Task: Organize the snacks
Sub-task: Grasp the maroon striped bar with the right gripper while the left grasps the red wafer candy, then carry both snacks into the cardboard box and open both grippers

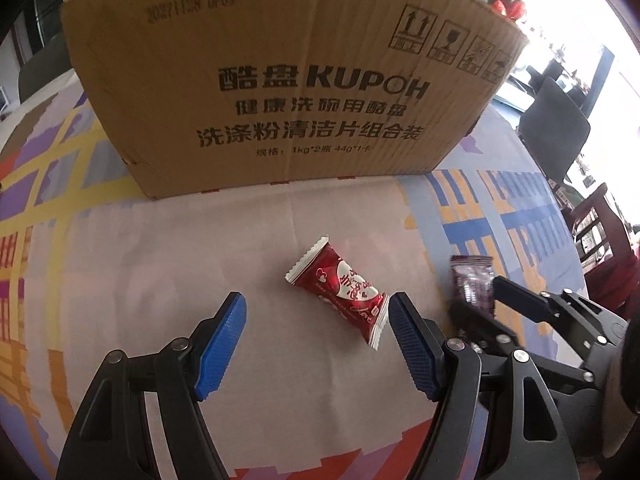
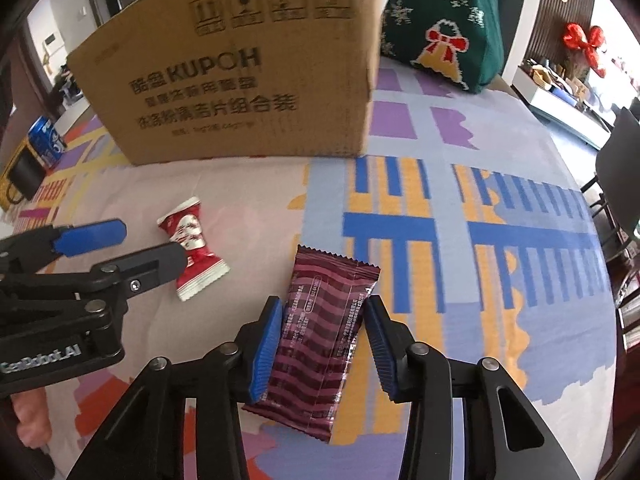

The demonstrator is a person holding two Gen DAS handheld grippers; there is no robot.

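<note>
Left wrist view shows the left gripper [image 1: 316,344] hanging over the worktop [image 1: 200,248] with its blue pads spread wide apart and nothing between them. A red candy packet [image 1: 340,294] lies flat on the patterned cloth just ahead, its near end close beside the right-hand pad but, as far as can be told, not pressed by it. Behind it stands a cardboard box [image 1: 288,92] with printed lettering, its near wall facing the camera; what it holds cannot be seen from either view.

In the right wrist view, the right gripper [image 2: 322,344] straddles a maroon striped snack bar [image 2: 320,332]. The left pad sits against one long edge of the wrapper and the right pad is at the other edge, with a sliver of gap that may or may not be closed, so whether the bar is truly clamped cannot be told. The bar appears to rest on the cloth, not lifted. A blue drink can [image 2: 46,140] stands off beside the box's far corner, and a green knitted bag [image 2: 444,24] sits behind the box.

Judging from this, the sorting looks to be at an early stage for these 2 items: both snacks lie out on the worktop, neither is raised, and each gripper is lined up on its own packet. Left to do, most likely, are the 2 grasps, the lifts, and the drops into the box.
</note>
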